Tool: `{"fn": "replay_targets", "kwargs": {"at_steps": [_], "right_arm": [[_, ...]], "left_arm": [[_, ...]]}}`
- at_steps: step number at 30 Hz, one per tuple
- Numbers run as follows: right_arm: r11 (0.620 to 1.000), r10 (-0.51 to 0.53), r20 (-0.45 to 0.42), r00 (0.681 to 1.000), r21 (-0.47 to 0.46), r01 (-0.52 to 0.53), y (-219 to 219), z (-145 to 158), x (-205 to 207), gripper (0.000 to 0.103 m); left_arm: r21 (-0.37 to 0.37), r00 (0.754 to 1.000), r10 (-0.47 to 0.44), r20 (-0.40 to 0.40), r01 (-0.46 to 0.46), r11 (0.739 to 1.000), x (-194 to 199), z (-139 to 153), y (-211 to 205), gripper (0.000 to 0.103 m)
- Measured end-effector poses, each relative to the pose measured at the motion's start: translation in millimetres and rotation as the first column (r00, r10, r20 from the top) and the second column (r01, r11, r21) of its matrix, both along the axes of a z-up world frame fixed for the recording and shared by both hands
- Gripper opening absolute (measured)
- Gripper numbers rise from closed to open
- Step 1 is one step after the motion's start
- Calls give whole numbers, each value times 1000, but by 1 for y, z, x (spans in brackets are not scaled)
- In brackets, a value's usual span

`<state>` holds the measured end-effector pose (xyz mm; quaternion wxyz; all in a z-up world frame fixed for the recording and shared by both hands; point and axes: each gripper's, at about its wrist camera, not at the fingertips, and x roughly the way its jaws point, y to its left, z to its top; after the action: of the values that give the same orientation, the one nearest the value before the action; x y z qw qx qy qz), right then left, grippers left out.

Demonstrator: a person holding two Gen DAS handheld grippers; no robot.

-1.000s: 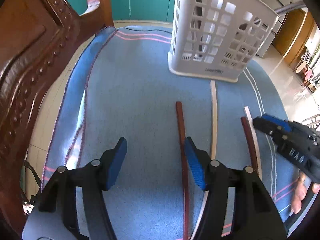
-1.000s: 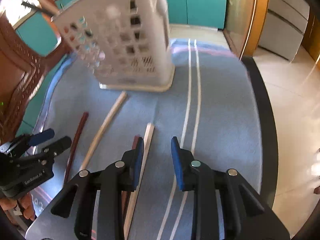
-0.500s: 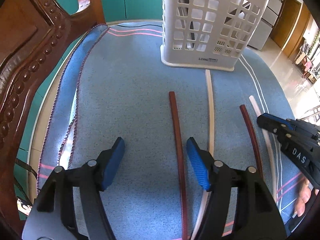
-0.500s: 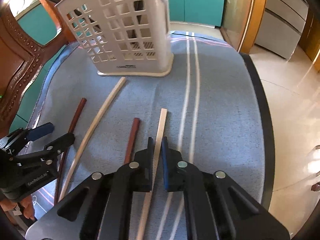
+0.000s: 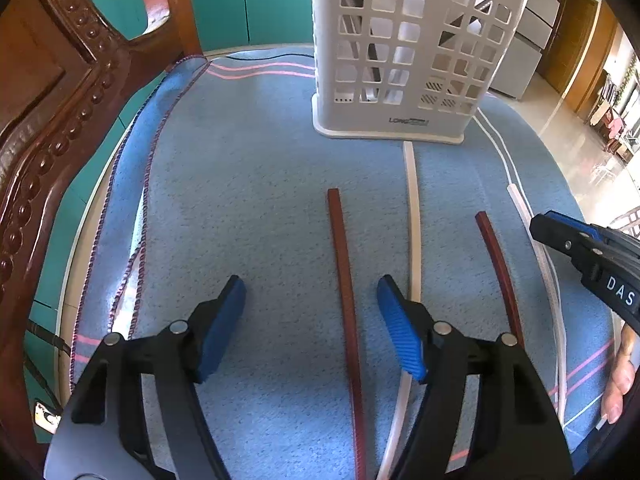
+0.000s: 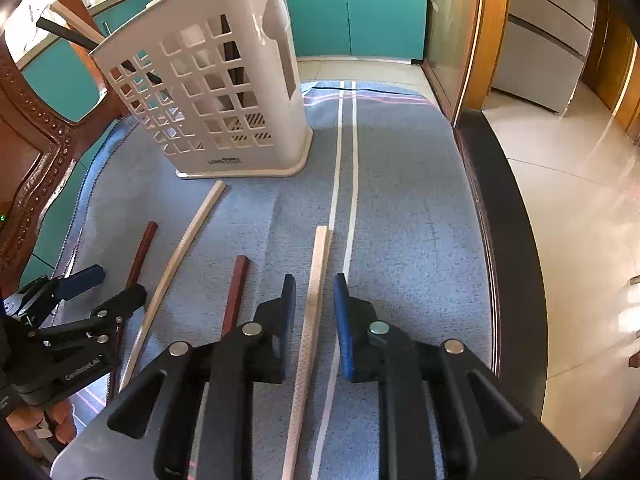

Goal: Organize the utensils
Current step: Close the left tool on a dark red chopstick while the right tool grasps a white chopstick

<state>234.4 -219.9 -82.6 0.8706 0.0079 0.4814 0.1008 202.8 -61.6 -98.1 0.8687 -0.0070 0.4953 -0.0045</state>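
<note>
Four chopsticks lie on the blue cloth [image 5: 240,200] in front of a white slotted utensil basket [image 5: 400,60] [image 6: 224,100]. My left gripper [image 5: 310,292] [image 6: 116,284] hovers with its jaws opening. A dark red chopstick [image 5: 344,280] [image 6: 140,252] lies between its fingers, untouched. To the right lie a pale chopstick [image 5: 414,232] [image 6: 180,248] and a second red one [image 5: 496,264] [image 6: 238,284]. My right gripper [image 6: 315,284] [image 5: 548,228] straddles the other pale chopstick [image 6: 318,272] [image 5: 524,216]. Its jaws are opening, with a small gap on each side of the stick.
A carved wooden chair [image 5: 52,120] [image 6: 28,168] crowds the left side. The table's dark edge [image 6: 500,240] runs along the right, with tiled floor beyond. Dark handles and a pale stick poke out of the basket. Teal cabinets stand behind.
The right jaws shifted left onto the pale chopstick, closed almost onto it, then parted slightly. The left jaws widened a little, and the red chopstick now lies between them.
</note>
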Motion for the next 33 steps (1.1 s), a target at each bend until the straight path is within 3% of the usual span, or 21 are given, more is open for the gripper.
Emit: {"fn": "replay_targets", "kwargs": {"at_steps": [10,33], "right_arm": [[1000,0,1,1000,-14,0,3,-2,-2,29],[996,40,-20,999,-79,-42,18,-13,-8,32]], "left_arm": [[7,1000,1,4,-1,1000,-1,-2,-5,77],[-4,1000,2,4,-2,1000,7,-5,-8,83]]}}
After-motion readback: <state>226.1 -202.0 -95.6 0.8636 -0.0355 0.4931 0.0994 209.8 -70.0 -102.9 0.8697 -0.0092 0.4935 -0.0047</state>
